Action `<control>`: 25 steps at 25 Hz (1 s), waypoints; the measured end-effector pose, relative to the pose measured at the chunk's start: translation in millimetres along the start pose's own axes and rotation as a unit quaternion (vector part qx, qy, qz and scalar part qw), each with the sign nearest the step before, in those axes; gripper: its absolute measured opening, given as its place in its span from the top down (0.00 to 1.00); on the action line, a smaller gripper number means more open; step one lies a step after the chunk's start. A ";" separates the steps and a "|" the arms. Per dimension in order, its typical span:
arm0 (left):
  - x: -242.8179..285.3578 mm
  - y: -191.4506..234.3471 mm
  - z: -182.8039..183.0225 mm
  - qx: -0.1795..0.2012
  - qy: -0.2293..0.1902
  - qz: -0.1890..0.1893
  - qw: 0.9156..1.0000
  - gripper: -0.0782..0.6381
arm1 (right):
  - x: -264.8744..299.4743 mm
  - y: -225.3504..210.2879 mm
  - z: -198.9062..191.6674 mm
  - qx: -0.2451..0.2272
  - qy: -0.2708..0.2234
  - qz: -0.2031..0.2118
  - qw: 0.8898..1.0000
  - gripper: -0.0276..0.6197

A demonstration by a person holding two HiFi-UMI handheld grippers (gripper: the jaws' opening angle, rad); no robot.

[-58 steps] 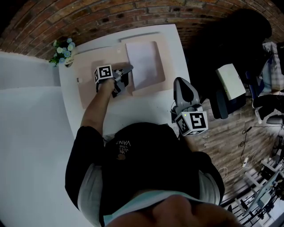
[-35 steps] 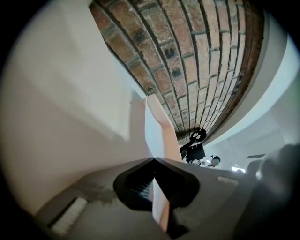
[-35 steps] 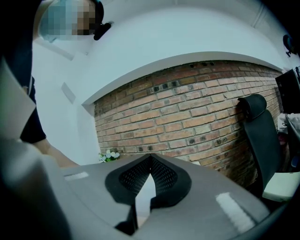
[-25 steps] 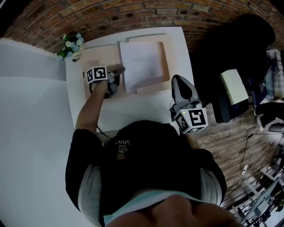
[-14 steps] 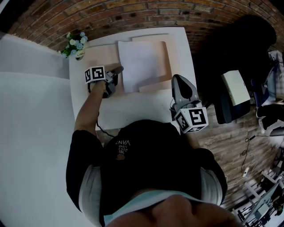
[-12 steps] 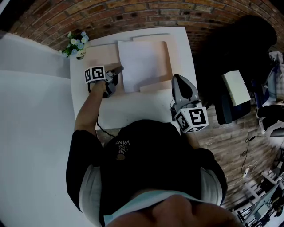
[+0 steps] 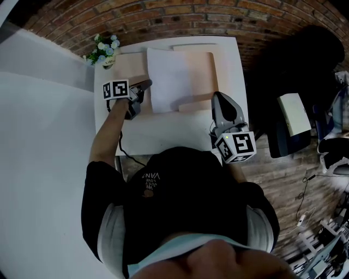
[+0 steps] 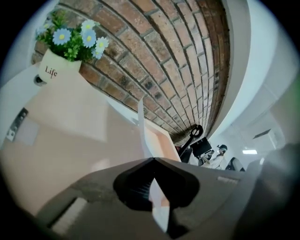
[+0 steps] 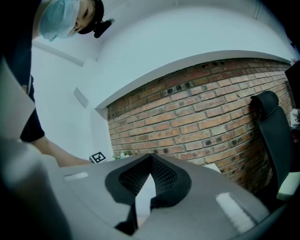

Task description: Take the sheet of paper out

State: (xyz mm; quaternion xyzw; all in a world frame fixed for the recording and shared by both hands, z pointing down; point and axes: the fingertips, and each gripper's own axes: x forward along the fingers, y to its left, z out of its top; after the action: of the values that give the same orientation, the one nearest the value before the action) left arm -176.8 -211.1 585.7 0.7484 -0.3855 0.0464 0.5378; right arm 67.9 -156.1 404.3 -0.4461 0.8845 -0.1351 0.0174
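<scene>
Head view: we record a white worktop point(image 7: 163, 133) set against a brick wall point(image 7: 163, 16). A pale pink folder point(image 7: 204, 65) lies across the upper centre of the frame. The sheet of paper point(image 7: 169, 82) rests over the folder's middle. Left of centre, the left tongs point(image 7: 145, 85) are pinching the sheet's left edge; the left gripper view shows it edge-on between the pads. The right tongs point(image 7: 221, 98), just beside the folder's lower right corner, are pressed together with nothing between them. A small flower pot point(image 7: 106, 54) stands at the worktop's upper left corner.
</scene>
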 end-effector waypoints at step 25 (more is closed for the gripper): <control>-78.5 -47.5 16.5 0.209 0.005 0.064 0.976 0.89 | 0.9 40.0 0.4 -0.013 -0.005 0.037 0.999 0.96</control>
State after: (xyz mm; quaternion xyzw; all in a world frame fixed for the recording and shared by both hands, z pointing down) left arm -207.6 -177.7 504.3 0.8179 -0.4118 0.1636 0.3670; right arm 36.0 -134.2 393.9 -0.4137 0.9021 -0.1209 0.0207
